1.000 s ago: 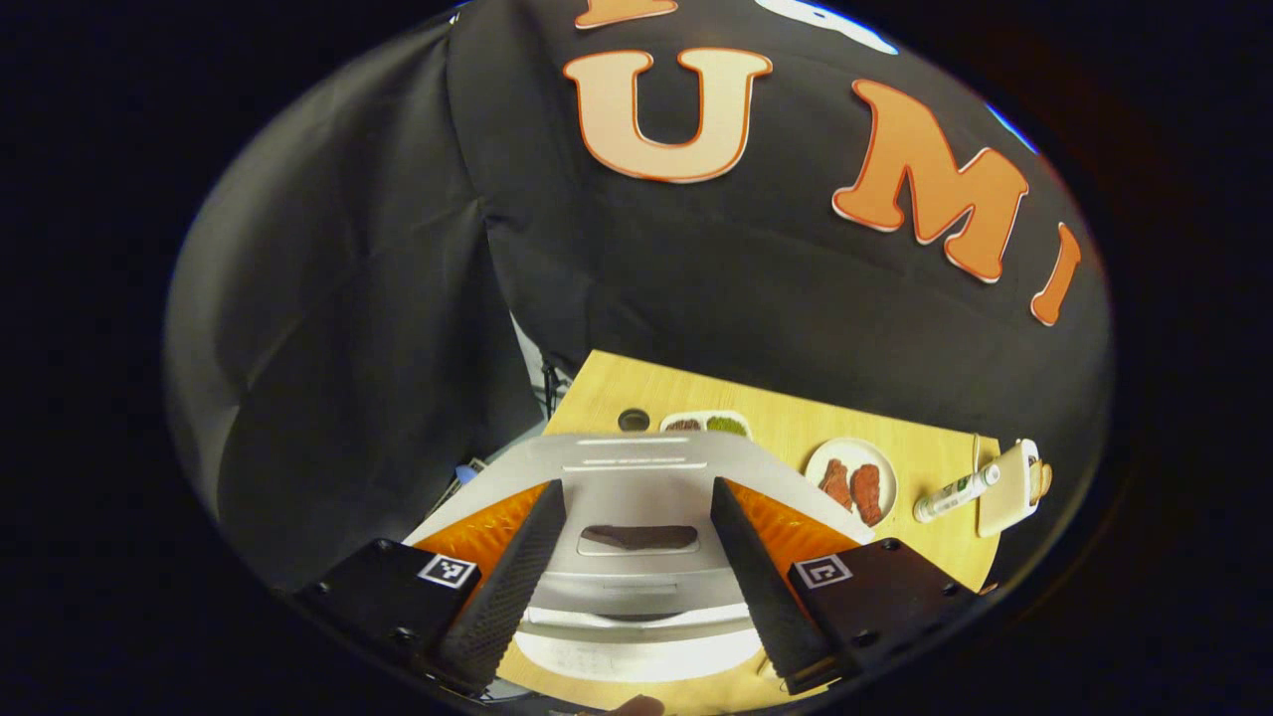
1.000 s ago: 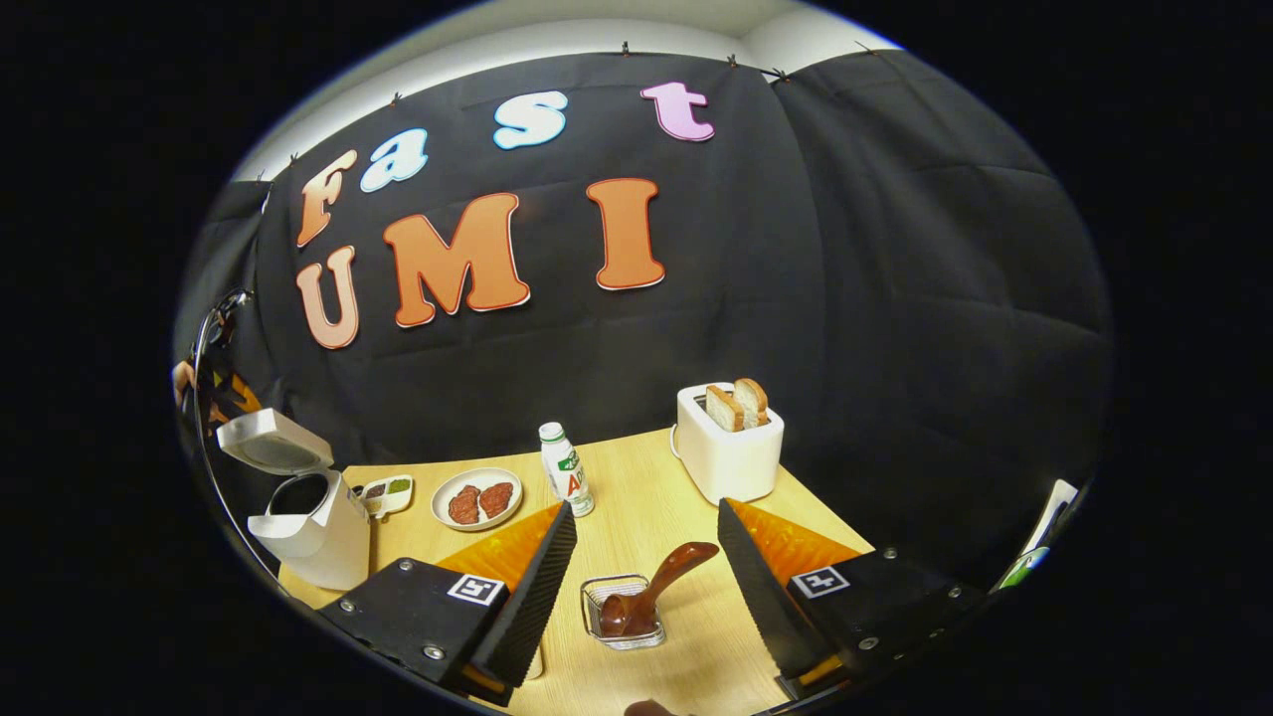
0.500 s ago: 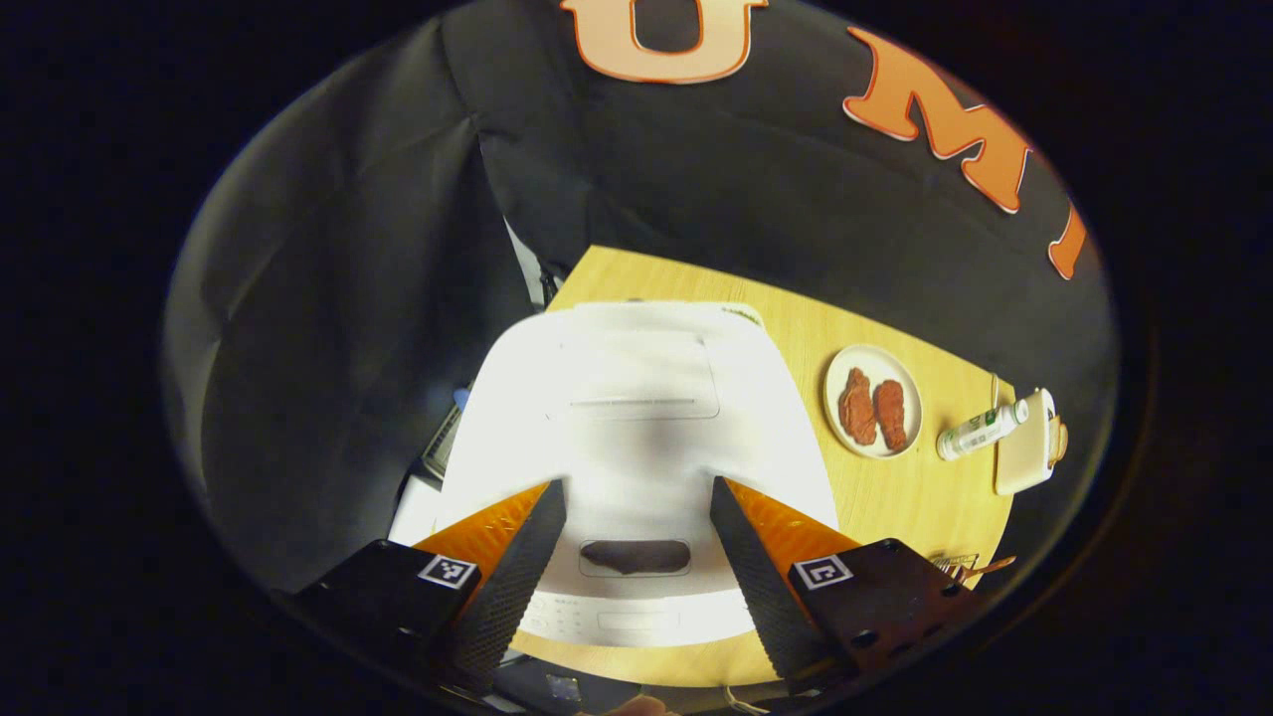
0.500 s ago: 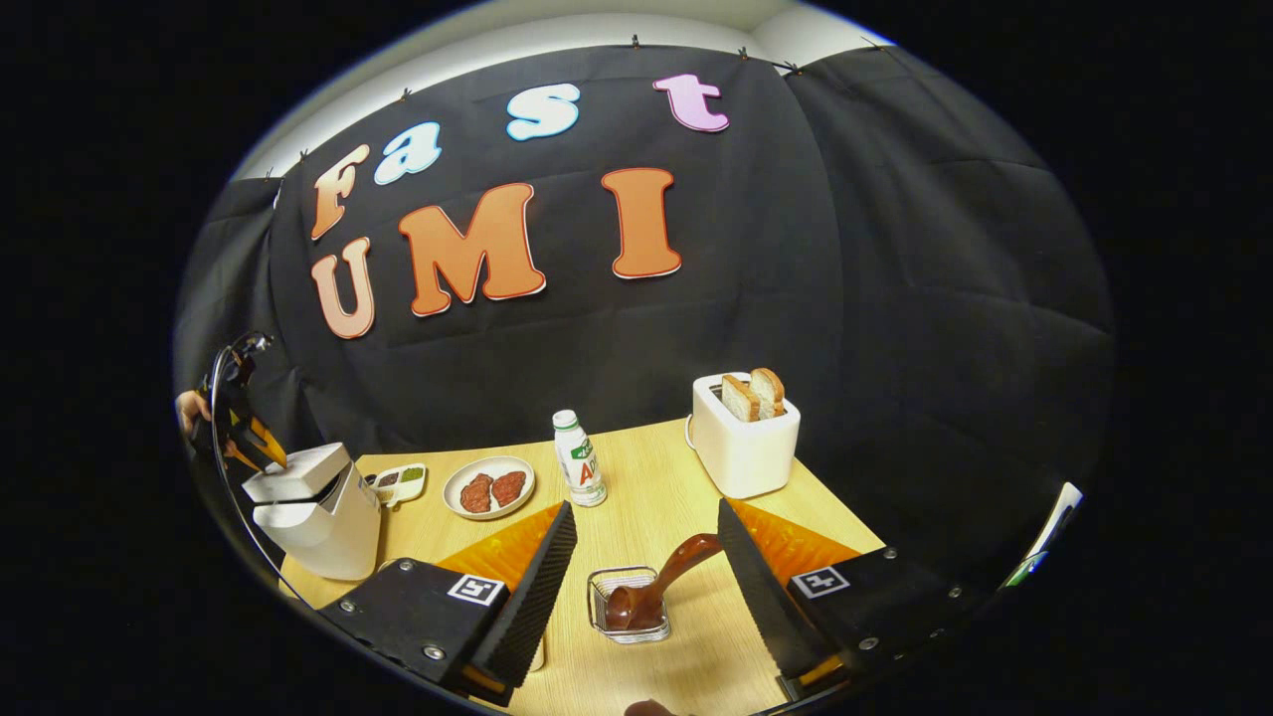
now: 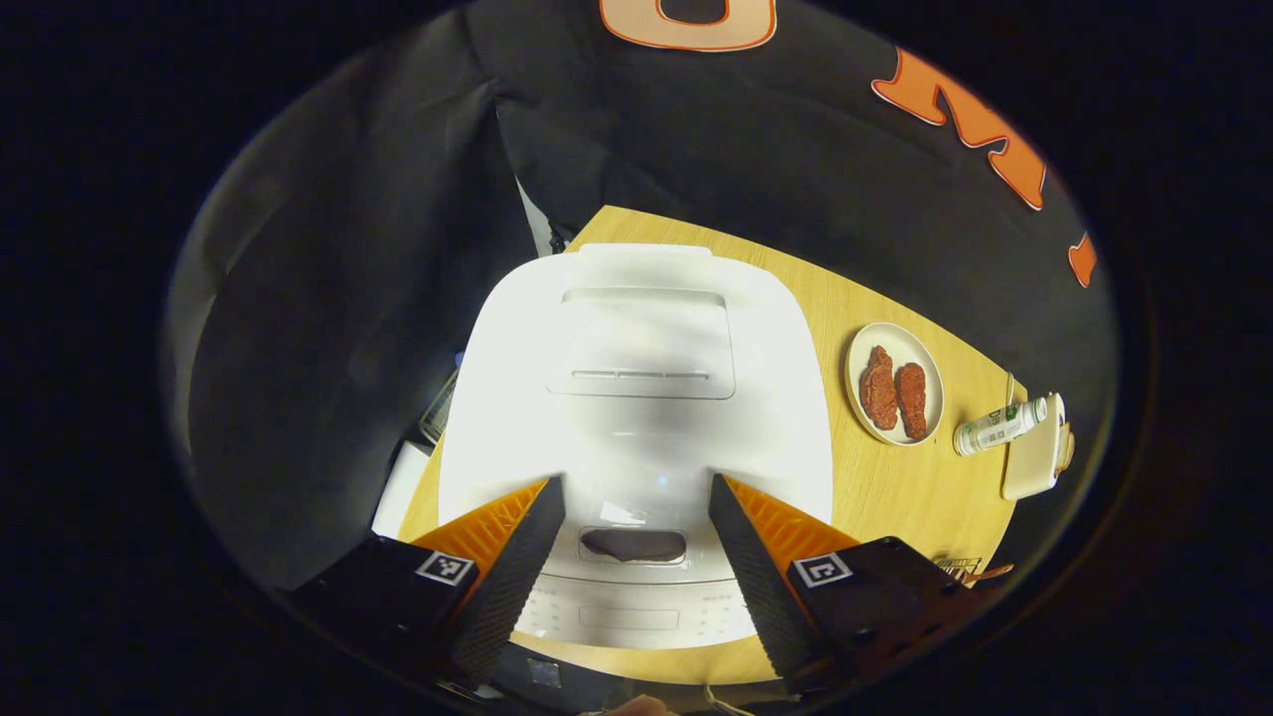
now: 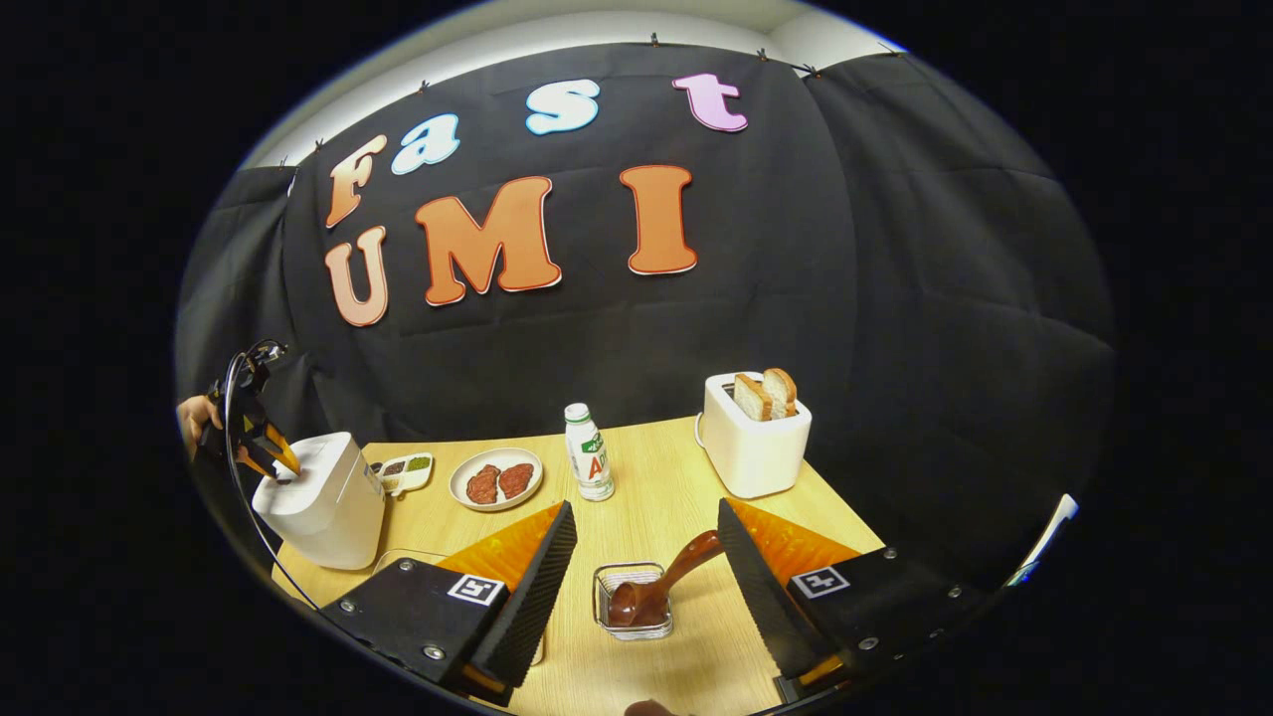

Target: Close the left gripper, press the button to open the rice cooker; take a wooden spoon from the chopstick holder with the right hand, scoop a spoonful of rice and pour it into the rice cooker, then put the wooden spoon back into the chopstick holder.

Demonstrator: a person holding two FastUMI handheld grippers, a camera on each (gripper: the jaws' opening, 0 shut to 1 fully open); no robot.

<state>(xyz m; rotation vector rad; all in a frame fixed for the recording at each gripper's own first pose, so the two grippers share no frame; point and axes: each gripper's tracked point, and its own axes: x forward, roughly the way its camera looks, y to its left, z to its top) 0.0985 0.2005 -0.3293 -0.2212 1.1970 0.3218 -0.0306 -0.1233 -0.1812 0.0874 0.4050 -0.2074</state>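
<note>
Now, your left gripper [image 5: 636, 587] hangs jaws apart over the shut rice cooker [image 5: 636, 398]; your right gripper [image 6: 644, 597], also apart, faces the stiff, light wooden spoon [image 6: 656, 587] in the chopstick holder [image 6: 609, 582]; pinch its raised handle.

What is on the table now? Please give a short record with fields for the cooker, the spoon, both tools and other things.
rice cooker: white, lid closed, at the table's left end
wooden spoon: lies in the wire holder
holder: small wire basket on the table
left tool: open, above the cooker's front
right tool: open, empty, near the holder
other things: plate of meat, bottle, toaster with bread
</note>
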